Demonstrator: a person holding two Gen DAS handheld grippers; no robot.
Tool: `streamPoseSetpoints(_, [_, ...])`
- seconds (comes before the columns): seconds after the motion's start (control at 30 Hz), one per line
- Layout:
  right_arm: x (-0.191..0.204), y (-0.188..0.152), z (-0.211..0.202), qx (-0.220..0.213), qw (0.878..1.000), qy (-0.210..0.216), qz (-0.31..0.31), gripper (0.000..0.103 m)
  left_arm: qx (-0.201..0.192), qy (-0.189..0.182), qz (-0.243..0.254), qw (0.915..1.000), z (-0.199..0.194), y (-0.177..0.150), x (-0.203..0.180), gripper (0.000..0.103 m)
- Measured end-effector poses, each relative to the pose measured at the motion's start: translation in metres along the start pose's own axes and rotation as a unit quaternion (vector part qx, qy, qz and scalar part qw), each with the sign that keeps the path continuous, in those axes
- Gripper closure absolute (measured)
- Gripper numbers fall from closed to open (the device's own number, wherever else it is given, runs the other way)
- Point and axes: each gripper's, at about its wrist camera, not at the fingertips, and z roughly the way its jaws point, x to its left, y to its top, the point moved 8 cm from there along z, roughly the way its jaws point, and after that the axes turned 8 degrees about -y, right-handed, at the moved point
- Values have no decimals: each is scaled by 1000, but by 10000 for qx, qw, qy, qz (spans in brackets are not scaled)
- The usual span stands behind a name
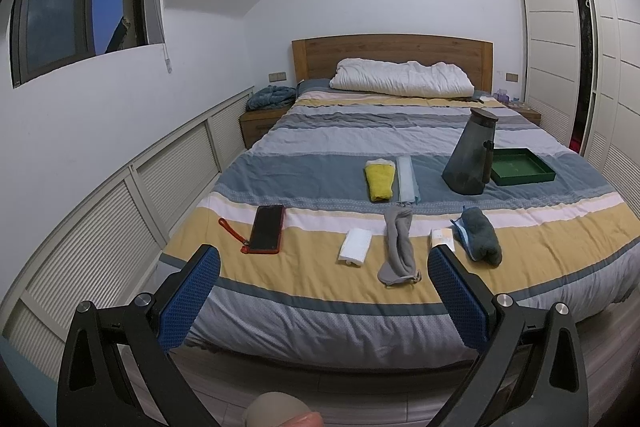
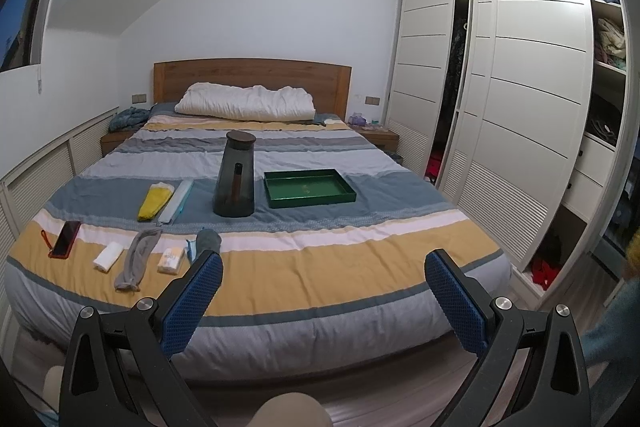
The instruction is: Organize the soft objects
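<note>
Both wrist views are looking from the foot of the bed (image 1: 320,291) toward the headboard (image 2: 252,77), right one sitting further right, sharing the bedspread.

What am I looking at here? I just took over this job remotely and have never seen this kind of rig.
Nothing robotic: a person holds two handheld grippers, each with a fisheye camera looking along its blue-padded fingers. One picture is from the left gripper, the other from the right gripper. Both are open and hold nothing. Ahead is a striped bed carrying a yellow folded cloth, grey limp sock, dark grey rolled towel, white folded tissue, red-cased phone, dark glass jug and empty green tray.
</note>
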Motion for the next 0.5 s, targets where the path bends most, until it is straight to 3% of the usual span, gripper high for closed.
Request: streamPoseSetpoints(0.5, [9, 7, -4, -94, 9998, 157, -95, 0, -52, -24, -5, 10000, -1, 5, -1, 1])
